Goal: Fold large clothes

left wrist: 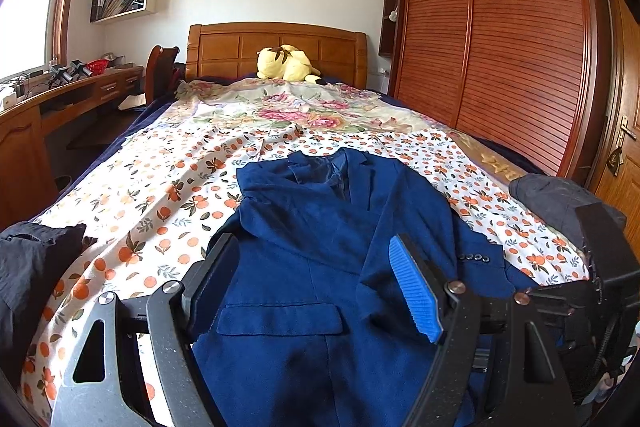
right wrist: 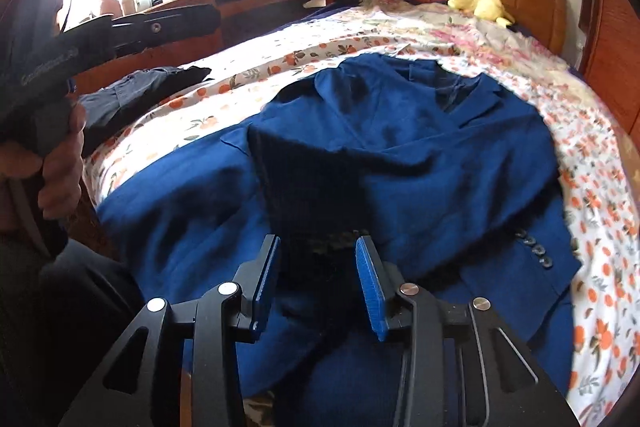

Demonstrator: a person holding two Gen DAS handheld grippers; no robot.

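Blue blazer (left wrist: 320, 227) lies face-up, flat on bed (left wrist: 160, 187), collar far from the left hand-held gripper (left wrist: 316, 291), one sleeve folded across its front, directly ahead.

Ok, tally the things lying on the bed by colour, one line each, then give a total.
Blue: 1, the blazer
Dark grey or black: 2, a crumpled garment at the left edge and a second dark garment at the right edge
Yellow: 1, the plush toy by the headboard
Total: 4
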